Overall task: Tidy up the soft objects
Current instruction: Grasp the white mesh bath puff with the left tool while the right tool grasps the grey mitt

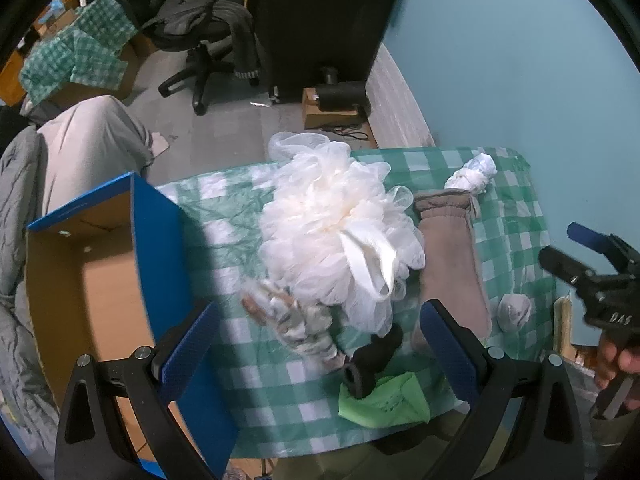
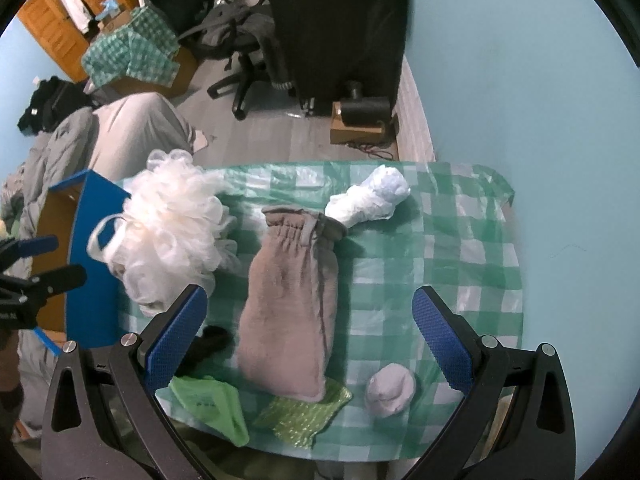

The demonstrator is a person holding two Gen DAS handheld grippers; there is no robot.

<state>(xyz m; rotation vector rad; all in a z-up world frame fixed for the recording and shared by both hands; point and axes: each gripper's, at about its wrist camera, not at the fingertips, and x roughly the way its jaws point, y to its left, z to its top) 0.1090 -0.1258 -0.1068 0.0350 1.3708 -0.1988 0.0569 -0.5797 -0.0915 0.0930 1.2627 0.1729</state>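
A desk (image 2: 460,240) covered with a green checked cloth is seen from both wrist views, with a blue-sided cardboard box (image 1: 100,264) standing open at its left edge. No soft thing can be seen inside the box, so the sorting is judged to be at or near its start.

The left claw (image 1: 320,348) is held released, its blue pads spread wide, with nothing between them. It is poised above the near left part of the desk, close to a white mesh bath sponge (image 1: 340,232) whose ribbon loop hangs toward the camera. Just beside the sponge lie a crumpled clear plastic glove (image 1: 292,320), a dark rolled item (image 1: 372,364) and a green bag (image 1: 384,400).

The right claw (image 2: 310,332) is likewise released and empty, and is aimed at a brownish-grey pouch (image 2: 292,300) lying lengthwise in the middle of the desk. A white bundle (image 2: 372,200) touches the pouch's gathered far end, a small pale ball of cloth (image 2: 390,394) rests near the front edge, and a green bubbled sheet (image 2: 304,412) is partly covered by the pouch.

The step in hand is judged to be the choice and approach of a first item. The sponge, being nearest the box, would be a likely pick for the left claw; it would have to be lowered, closed on the mesh or the loop, and carried leftward over the blue wall.
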